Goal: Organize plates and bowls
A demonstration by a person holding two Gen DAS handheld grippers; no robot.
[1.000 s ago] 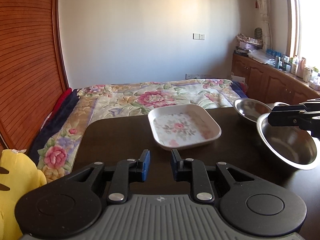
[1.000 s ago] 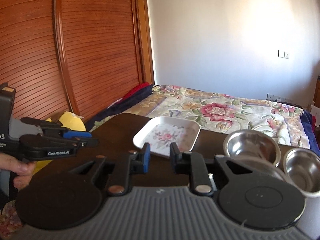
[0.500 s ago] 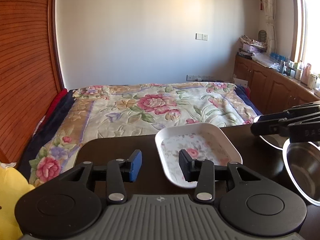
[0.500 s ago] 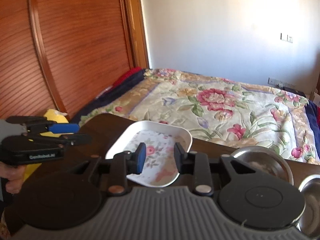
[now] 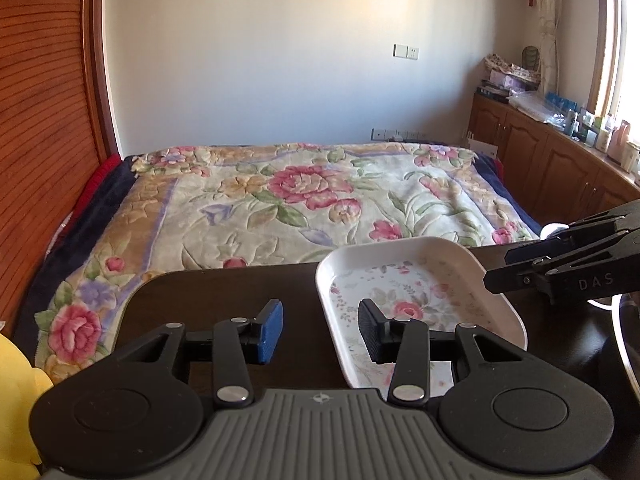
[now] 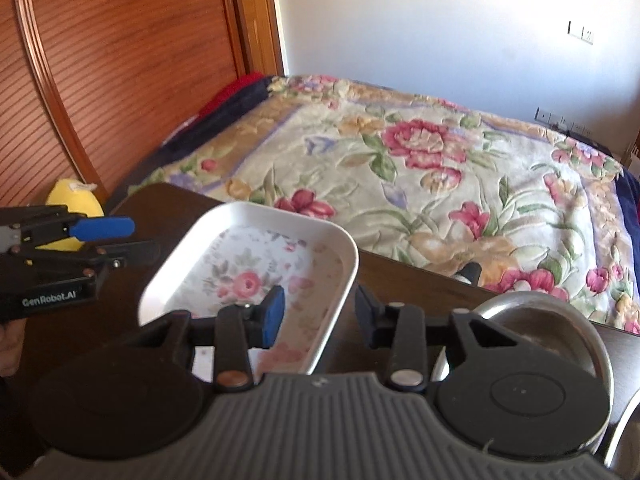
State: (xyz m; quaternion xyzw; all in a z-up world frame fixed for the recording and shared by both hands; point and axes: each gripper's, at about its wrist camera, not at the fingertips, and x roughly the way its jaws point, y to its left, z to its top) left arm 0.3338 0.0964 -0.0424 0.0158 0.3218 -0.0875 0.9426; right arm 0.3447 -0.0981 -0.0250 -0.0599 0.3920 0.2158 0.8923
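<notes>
While spread, fingers (image 5: 269,330) straddling plate (image 5: 424,276) (rim).

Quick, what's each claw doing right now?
Left claw: open, straddling the floral plate's left rim.
Right claw: open, straddling its right rim.

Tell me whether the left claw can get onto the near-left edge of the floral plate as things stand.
Probably yes. The left claw is open, and the floral plate's left rim already lies between its fingers. Nothing blocks it; the right claw straddles the opposite rim.
</notes>
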